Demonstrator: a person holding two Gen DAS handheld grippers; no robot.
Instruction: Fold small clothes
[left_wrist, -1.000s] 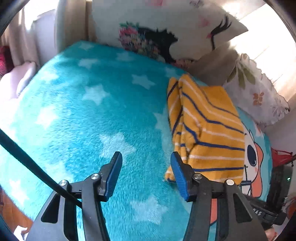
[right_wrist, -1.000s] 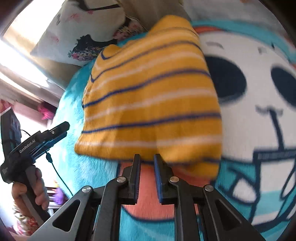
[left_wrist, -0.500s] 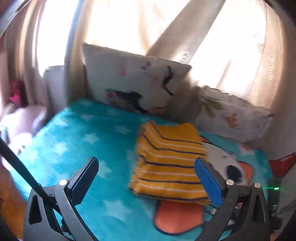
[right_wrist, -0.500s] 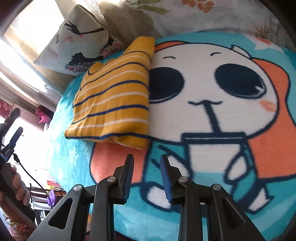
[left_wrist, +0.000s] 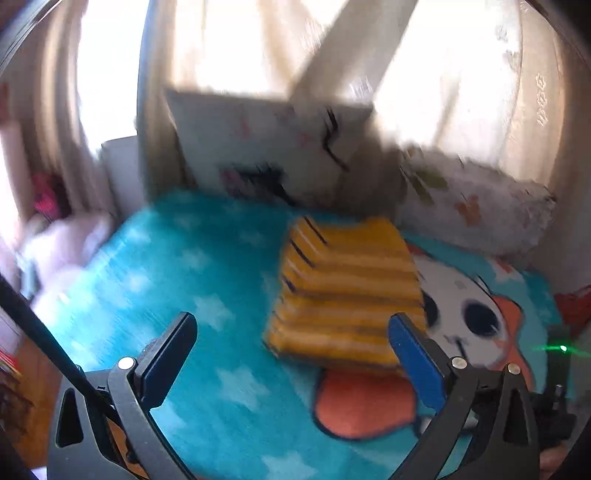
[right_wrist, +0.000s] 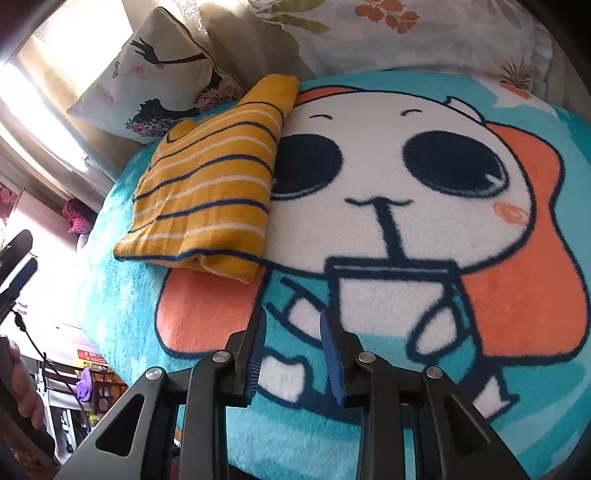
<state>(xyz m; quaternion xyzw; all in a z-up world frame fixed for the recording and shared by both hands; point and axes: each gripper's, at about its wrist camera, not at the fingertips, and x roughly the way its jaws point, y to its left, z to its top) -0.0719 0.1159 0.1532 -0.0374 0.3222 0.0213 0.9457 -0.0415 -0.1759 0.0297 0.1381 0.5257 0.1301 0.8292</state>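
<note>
A small yellow garment with blue and white stripes (left_wrist: 347, 291) lies folded into a neat rectangle on a turquoise cartoon blanket (left_wrist: 192, 273). It also shows in the right wrist view (right_wrist: 210, 188), at the upper left. My left gripper (left_wrist: 291, 339) is wide open and empty, held back above the blanket in front of the garment. My right gripper (right_wrist: 293, 325) is open a little and empty, above the blanket's cartoon figure (right_wrist: 388, 206), to the right of and nearer than the garment.
A white printed pillow (left_wrist: 273, 147) and a floral pillow (left_wrist: 476, 206) lean against the curtain behind the blanket. The same pillows show in the right wrist view (right_wrist: 159, 74). The bed's left edge (right_wrist: 107, 295) drops to a room with chairs.
Both grippers have pulled back from the folded garment. The left jaws opened wide. The right jaws, shut a second ago, have opened a little.
</note>
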